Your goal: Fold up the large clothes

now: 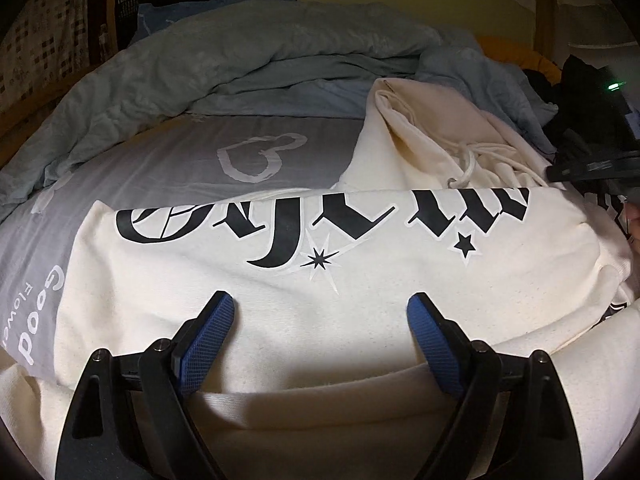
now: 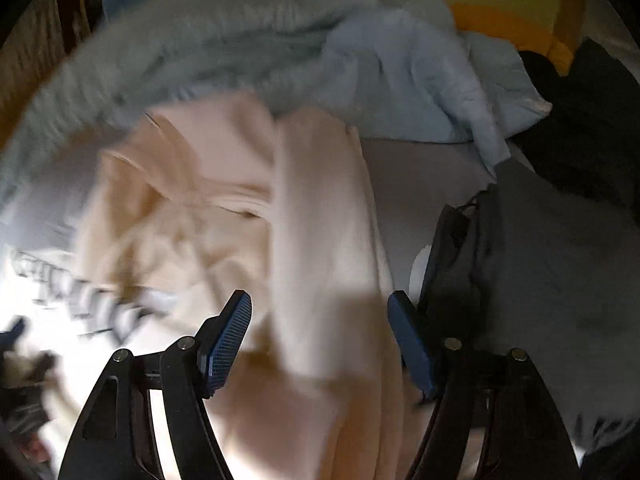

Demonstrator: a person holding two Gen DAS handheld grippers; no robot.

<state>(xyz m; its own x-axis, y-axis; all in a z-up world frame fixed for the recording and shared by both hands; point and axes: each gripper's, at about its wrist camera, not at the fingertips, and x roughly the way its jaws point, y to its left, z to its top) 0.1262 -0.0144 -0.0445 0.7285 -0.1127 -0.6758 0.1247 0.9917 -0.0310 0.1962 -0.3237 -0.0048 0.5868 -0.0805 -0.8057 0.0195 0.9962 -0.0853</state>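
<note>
On the grey bed sheet (image 1: 168, 168) the cream hoodie (image 1: 280, 280) lies folded crosswise, hood seemingly pointing away, both grippers (image 1: 320, 312) (image 2: 320, 312) spread.

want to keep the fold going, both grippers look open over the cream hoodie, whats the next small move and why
Probably lower the left gripper and close it on the cream hoodie. Its fingers stand wide apart over the folded body, holding nothing. The right gripper is open too, its view blurred, so let it settle over the sleeve first.
</note>
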